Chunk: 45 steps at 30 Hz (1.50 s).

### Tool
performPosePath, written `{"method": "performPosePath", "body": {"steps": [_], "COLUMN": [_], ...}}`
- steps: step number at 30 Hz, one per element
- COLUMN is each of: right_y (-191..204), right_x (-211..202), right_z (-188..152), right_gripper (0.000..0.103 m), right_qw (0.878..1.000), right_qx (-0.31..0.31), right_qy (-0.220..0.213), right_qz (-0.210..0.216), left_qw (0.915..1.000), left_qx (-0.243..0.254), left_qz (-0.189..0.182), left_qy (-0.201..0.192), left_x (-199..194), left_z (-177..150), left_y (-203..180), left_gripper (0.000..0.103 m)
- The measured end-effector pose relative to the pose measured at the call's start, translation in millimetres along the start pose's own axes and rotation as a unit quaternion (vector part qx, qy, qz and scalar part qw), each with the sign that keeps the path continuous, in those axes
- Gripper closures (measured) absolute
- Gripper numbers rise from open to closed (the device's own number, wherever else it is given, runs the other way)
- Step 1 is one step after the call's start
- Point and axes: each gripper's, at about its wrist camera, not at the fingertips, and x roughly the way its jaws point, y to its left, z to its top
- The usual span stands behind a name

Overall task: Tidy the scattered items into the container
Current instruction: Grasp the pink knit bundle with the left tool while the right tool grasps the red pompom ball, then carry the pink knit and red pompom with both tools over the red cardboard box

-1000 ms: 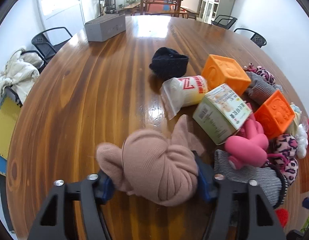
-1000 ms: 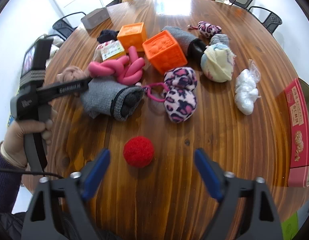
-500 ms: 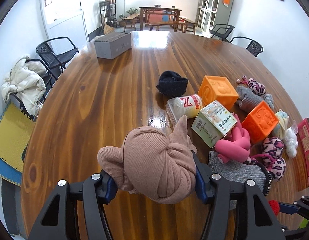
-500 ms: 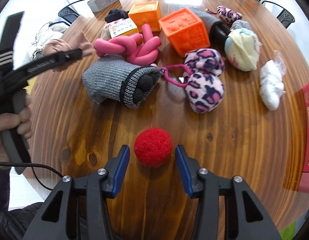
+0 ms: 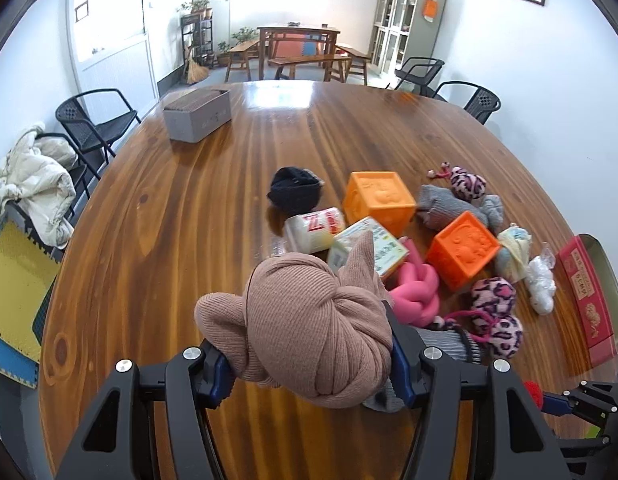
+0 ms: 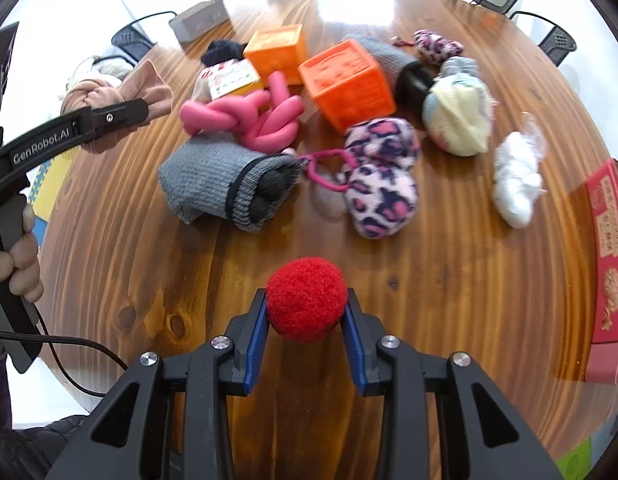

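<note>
While the left gripper (image 5: 309, 364) is clamped on the tan knit bundle (image 5: 309, 328), held clear above the table (image 5: 169, 216), the right gripper (image 6: 305, 320) has its pads pressed tight on the red pom-pom (image 6: 307, 298) nr the table's near edge. Red box (image 6: 607, 272) sits at the right edge; other items lie mid-table.

We see bright daylight pouring from the window (image 5: 109, 12) at the far left, blowing out the back wall and laying white glare on the glossy brown wooden table (image 5: 285, 100). Both views bend strongly at the edges, with black corners (fisheye rims). Shadows are soft; the orange embossed cube (image 6: 351, 84) and the leopard-print plush balls (image 6: 381, 176) look slightly smeared.
</note>
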Motion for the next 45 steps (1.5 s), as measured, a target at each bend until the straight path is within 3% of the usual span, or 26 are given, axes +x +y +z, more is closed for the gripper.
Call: {"method": "performPosePath", "body": {"steps": [6,14,21,34,45], "right_y": [-22.3,-88.0,-156.4,-289.4,-339.8], "right_x": [-27.0,-67.1,-105.2,-155.7,-173.9], "right_z": [-5.6,-8.2,-24.3,-85.3,-97.1], "right_gripper": [0.065,0.065,0.065,0.065,0.065], "right_qw": [0.999,0.997,0.991,0.968,0.959], "right_qx": [0.017,0.034,0.077,0.197,0.219], "right_qy": [-0.03,-0.068,-0.104,-0.144,-0.164], "right_qz": [-0.002,-0.015,-0.032,-0.058,-0.067], "left_qw": [0.9999,0.9992,0.9965,0.9832,0.9727], "left_qx": [0.012,0.019,0.053,0.143,0.181], "left_qz": [-0.008,-0.025,-0.054,-0.111,-0.143], "left_qy": [-0.009,-0.026,-0.035,-0.026,-0.027], "left_x": [-14.2,-38.1,-48.5,-46.5,-45.1], "left_z": [0.5,-2.9,-5.5,-17.0,-16.5], "left_y": [-35.0,-98.9,-178.7,-331.9,-396.8], "left_gripper": [0.04,0.04,0.04,0.04,0.04]}}
